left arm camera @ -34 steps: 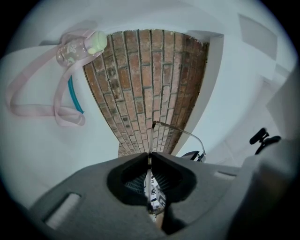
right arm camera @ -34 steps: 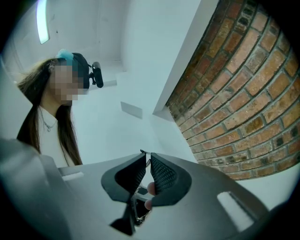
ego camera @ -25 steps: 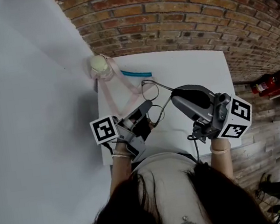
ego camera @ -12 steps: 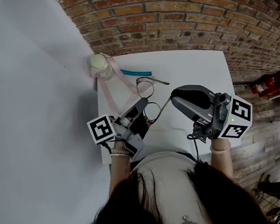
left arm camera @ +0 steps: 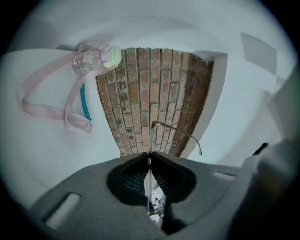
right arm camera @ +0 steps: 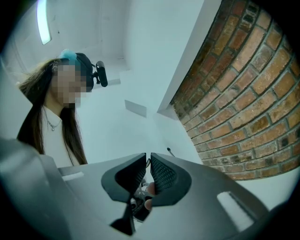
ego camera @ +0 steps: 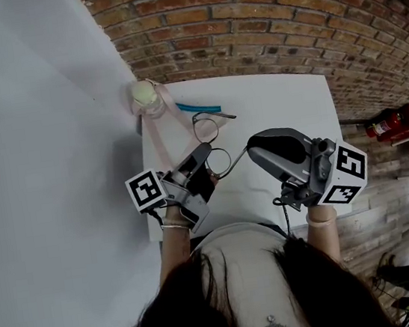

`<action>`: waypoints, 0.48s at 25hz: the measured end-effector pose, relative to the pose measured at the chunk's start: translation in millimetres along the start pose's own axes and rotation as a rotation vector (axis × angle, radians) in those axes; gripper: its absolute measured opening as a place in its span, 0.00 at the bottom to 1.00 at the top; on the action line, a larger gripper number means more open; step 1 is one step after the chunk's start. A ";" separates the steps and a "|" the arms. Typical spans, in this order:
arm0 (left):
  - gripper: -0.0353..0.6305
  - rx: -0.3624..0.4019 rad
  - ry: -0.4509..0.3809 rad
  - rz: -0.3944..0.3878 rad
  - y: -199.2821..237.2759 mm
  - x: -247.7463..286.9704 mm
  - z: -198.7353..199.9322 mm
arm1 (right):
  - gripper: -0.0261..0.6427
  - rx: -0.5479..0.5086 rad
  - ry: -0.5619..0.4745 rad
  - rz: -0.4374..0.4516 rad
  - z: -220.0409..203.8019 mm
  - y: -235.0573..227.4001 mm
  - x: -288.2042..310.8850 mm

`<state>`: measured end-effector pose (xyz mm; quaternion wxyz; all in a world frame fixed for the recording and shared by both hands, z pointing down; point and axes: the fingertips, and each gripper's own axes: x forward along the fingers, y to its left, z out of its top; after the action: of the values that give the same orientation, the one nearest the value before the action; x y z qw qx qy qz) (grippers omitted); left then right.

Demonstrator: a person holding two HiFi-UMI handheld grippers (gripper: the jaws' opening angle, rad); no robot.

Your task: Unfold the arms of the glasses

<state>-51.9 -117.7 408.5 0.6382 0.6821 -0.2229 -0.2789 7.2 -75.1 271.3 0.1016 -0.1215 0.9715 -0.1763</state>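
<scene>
Thin wire-framed glasses (ego camera: 206, 129) hang above the white table (ego camera: 286, 98), between my two grippers. In the head view my left gripper (ego camera: 207, 152) is shut on the near lens rim. The left gripper view shows that rim edge-on between the jaws of the left gripper (left arm camera: 150, 158), with one glasses arm (left arm camera: 177, 133) sticking out free to the right. My right gripper (ego camera: 251, 148) is shut on the other glasses arm, a thin wire pinched between the pads of the right gripper (right arm camera: 148, 160). Most of that arm is hidden.
A small clear bottle with a pale green cap (ego camera: 145, 97) and a pink strap (left arm camera: 44, 110) lies at the table's far left corner. A teal strip (ego camera: 198, 108) lies beside it. Brick floor (ego camera: 259, 15) lies beyond the table edge. A person shows in the right gripper view.
The glasses have shifted left and a little farther away, and the frame has turned so the free arm points more to the right. Both grippers moved slightly left, still shut.
</scene>
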 end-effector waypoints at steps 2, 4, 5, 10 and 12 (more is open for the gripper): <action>0.09 -0.006 -0.008 0.000 1.7 -1.4 2.6 | 0.09 -0.002 0.003 0.001 -1.2 0.6 0.8; 0.09 -0.012 -0.016 0.002 3.2 -2.8 5.0 | 0.09 -0.002 0.007 0.002 -2.2 1.3 1.5; 0.09 -0.016 -0.020 0.001 3.7 -3.4 6.0 | 0.09 -0.002 0.008 0.003 -2.5 1.6 1.7; 0.09 -0.034 -0.037 -0.002 5.4 -4.6 8.9 | 0.09 -0.004 0.015 0.010 -3.4 4.1 1.7; 0.09 -0.042 -0.043 -0.006 6.1 -5.3 10.7 | 0.09 -0.005 0.016 0.012 -3.9 5.1 1.9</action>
<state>-62.7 -122.7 414.8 0.6464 0.6632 -0.2287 -0.3001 3.5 -69.7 272.7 0.0946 -0.1144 0.9734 -0.1743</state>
